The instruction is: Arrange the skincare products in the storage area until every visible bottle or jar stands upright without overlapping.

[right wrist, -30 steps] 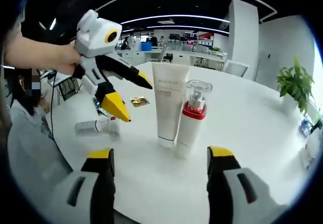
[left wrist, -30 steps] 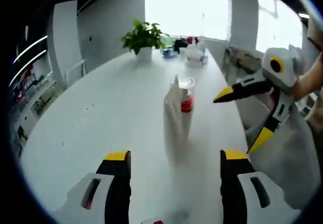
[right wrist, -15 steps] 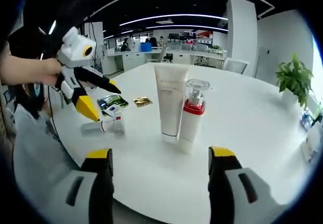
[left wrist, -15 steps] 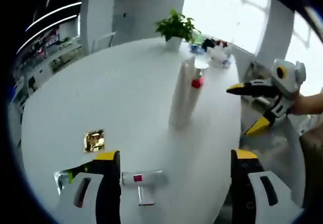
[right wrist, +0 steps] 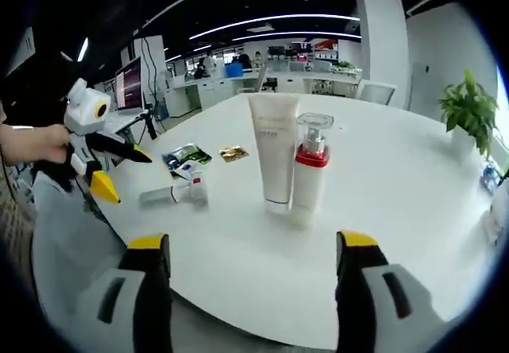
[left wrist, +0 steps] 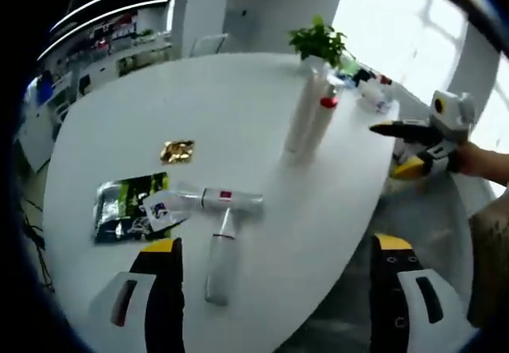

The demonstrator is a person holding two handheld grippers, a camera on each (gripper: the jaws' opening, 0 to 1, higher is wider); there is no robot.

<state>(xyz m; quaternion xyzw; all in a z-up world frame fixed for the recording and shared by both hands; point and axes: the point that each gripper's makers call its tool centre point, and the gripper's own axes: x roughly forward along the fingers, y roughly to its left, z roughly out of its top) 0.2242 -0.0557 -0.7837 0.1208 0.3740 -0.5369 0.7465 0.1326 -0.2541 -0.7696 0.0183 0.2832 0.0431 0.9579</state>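
- White oval table [left wrist: 262, 122] in an open office, window glare at the upper right of the left gripper view.
- My left gripper [left wrist: 278, 289] has its jaws wide apart and holds nothing; over the last second it has pulled back, bringing more of the table into frame.
- Low centre, two small bottles [left wrist: 219, 238] lie on their sides, crossed; they look like my next job.
- Left of them: a flat sachet pack [left wrist: 127, 207] and a gold packet [left wrist: 176, 151].
- My right gripper [right wrist: 250, 281] is spread and empty too.
- Tube [right wrist: 274, 158] and pump bottle [right wrist: 308, 174] stand upright, touching, mid-frame.
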